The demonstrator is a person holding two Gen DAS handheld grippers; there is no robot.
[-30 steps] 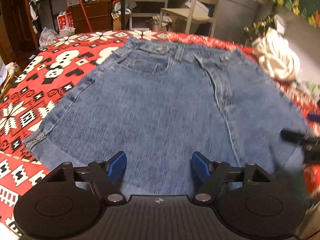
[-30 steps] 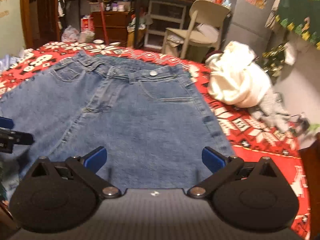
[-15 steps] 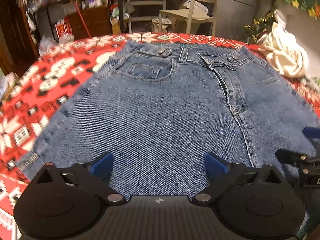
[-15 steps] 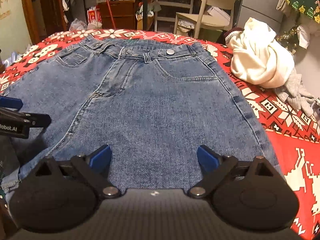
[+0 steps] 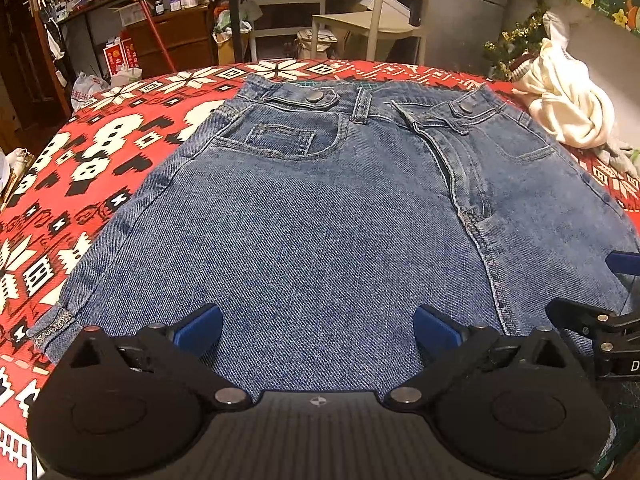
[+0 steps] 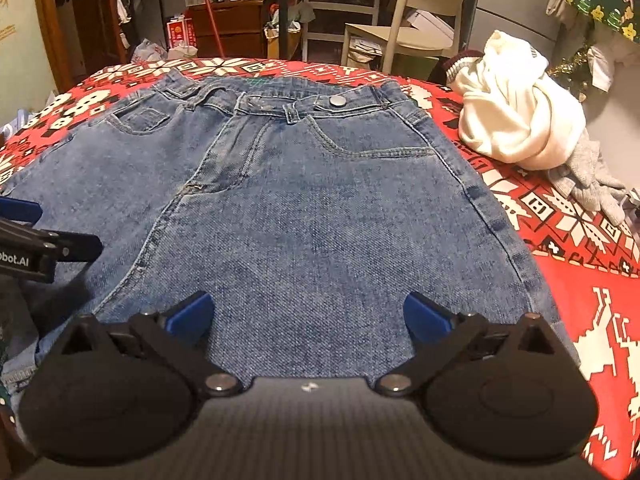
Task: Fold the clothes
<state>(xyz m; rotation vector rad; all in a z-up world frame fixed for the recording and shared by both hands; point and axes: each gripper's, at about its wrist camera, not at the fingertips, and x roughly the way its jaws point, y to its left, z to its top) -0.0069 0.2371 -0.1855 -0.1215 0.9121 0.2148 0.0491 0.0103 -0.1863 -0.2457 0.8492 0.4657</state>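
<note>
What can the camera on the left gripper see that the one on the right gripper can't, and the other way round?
Only the left view shows the left hem corner of the denim shorts, with its pale stitched edge lying on the red patterned cloth.

Only the right view shows the grey gloves beside the white garment.

Both show the shorts spread flat, waistband far, the white garment, the pale chair, and both grippers open above the near hem: left gripper, right gripper.

Denim shorts (image 5: 320,208) cover mid-bed, red blanket (image 5: 100,168) bare leftward — white bundle (image 6: 516,112) crowds right edge
</note>
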